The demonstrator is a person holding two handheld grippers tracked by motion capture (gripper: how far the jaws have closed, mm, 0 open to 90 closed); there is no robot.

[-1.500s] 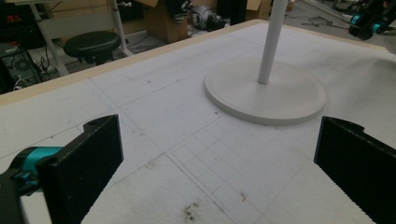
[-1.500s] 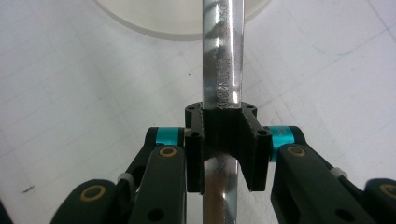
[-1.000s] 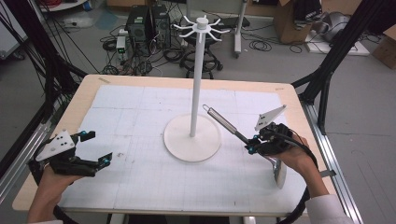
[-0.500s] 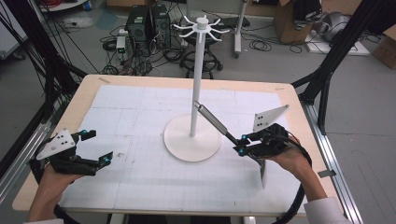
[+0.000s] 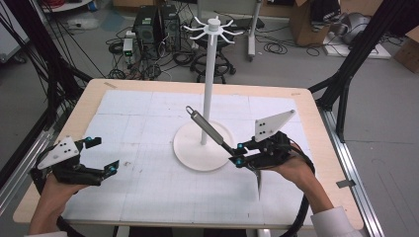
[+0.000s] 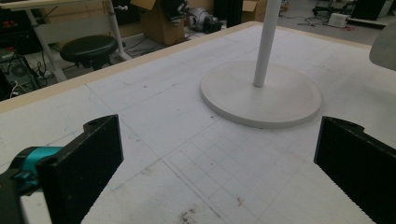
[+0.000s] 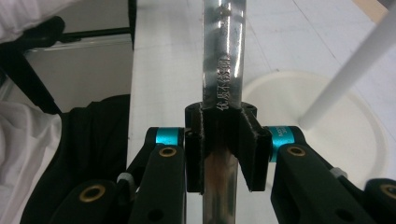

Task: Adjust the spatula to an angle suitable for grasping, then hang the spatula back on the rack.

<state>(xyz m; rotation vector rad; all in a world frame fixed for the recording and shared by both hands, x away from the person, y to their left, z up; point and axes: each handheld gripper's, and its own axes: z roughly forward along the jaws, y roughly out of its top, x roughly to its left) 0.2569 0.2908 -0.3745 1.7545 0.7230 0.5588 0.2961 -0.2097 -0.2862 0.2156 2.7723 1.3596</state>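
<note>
Spatula (image 5: 210,129) clamped in our right gripper (image 5: 239,154), handle loop up beside the stand (image 5: 207,84) pole.
We raise its loop toward a top hook, keeping the grip firm mid-worktop; our left gripper (image 5: 101,155) waits open near the left edge.

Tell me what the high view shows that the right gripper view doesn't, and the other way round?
High view: the open left gripper, the white rack with its hooked top, and the hanging loop at the handle's end.
Right gripper view: close up, engraved characters on the flat steel shaft, with the black jaws clamped on it.
Both: the right gripper shut on the steel utensil, plus the rack's pole and round base.
</note>
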